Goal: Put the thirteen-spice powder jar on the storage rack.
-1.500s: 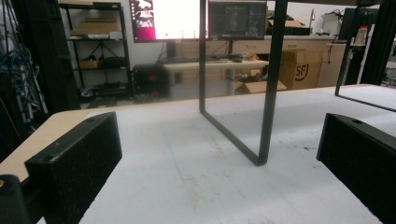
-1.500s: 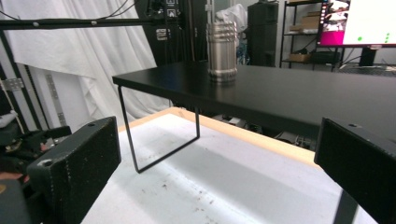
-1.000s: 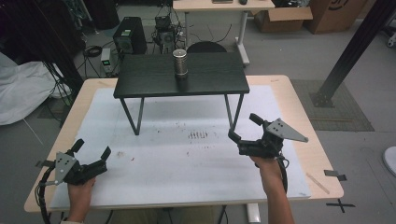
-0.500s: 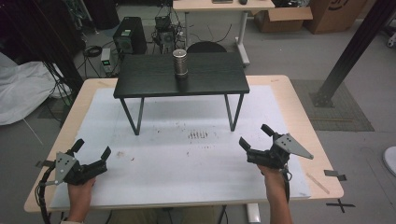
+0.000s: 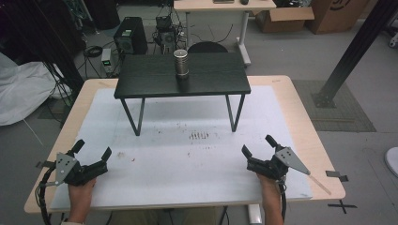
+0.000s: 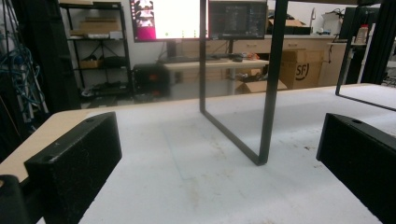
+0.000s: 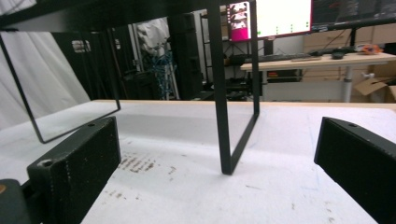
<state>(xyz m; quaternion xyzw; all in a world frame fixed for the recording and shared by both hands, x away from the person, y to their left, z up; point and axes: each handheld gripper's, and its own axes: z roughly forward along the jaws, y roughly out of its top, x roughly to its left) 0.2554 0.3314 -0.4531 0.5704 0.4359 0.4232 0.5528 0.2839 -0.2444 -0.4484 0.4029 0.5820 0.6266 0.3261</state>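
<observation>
Two grippers low at the near edge of the wooden table (image 5: 300,122), both over the white mat (image 5: 187,159). Small black stand (image 5: 155,77) sits at the far half of the mat, metal cylinder cup (image 5: 181,63) upright on top, centre. Left gripper (image 5: 92,151) at near-left corner, jaws spread wide, holding nothing. Right gripper (image 5: 259,144) at near-right, jaws also apart, empty. Both well apart from the stand. Dark smudges (image 5: 199,135) on the mat between them.
</observation>
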